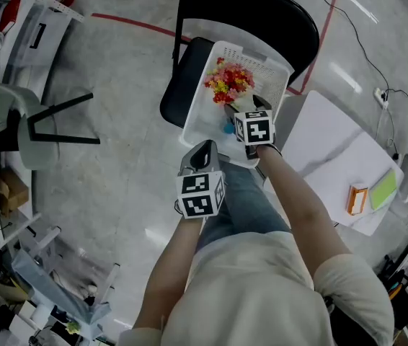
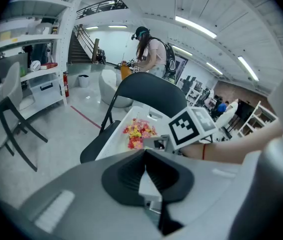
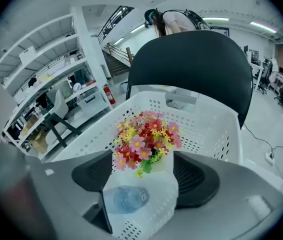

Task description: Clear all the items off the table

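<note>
Drop looks done: we hold R tongs (image 1: 238,111) apart, empty, over basket (image 1: 280,69) w/ flowers (image 1: 229,83) + bottle (image 3: 126,199) in it, L tongs (image 1: 205,148) shut, empty; next we must fetch box (image 1: 356,199) + pad (image 1: 383,189) off surface (image 1: 319,143).

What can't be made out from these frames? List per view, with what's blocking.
- Head view: bottle in the basket, mostly covered by the right gripper.
- Head view: orange item and green item on the table, too small to identify.
- Left gripper view: basket floor, blocked by the shut left gripper and the right gripper.
- Right gripper view: table, out of frame.
</note>
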The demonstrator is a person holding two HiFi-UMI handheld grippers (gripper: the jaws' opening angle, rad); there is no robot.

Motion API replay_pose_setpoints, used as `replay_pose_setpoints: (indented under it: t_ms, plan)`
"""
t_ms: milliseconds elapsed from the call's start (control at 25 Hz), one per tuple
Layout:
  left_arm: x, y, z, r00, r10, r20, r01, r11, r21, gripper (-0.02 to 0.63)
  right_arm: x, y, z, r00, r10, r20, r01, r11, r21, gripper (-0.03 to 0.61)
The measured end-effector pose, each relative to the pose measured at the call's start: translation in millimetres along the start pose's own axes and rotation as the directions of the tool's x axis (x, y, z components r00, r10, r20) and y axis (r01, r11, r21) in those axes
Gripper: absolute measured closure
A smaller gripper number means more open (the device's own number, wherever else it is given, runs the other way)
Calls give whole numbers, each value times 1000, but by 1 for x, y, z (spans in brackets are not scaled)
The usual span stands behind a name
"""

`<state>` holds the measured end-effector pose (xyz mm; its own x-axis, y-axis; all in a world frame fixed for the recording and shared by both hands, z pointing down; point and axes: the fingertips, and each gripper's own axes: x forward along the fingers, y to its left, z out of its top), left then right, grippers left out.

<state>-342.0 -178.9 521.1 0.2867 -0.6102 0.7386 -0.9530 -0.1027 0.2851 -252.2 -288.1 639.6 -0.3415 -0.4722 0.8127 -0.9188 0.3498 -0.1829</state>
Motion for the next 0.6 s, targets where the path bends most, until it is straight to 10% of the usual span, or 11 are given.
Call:
replay_pose_setpoints:
  t_ms: [600]
  plan:
    - [-41,-21,6,998,-19,52,19,1000,4,604,-89,-7,-5,992,-38,118,27,995,95,290]
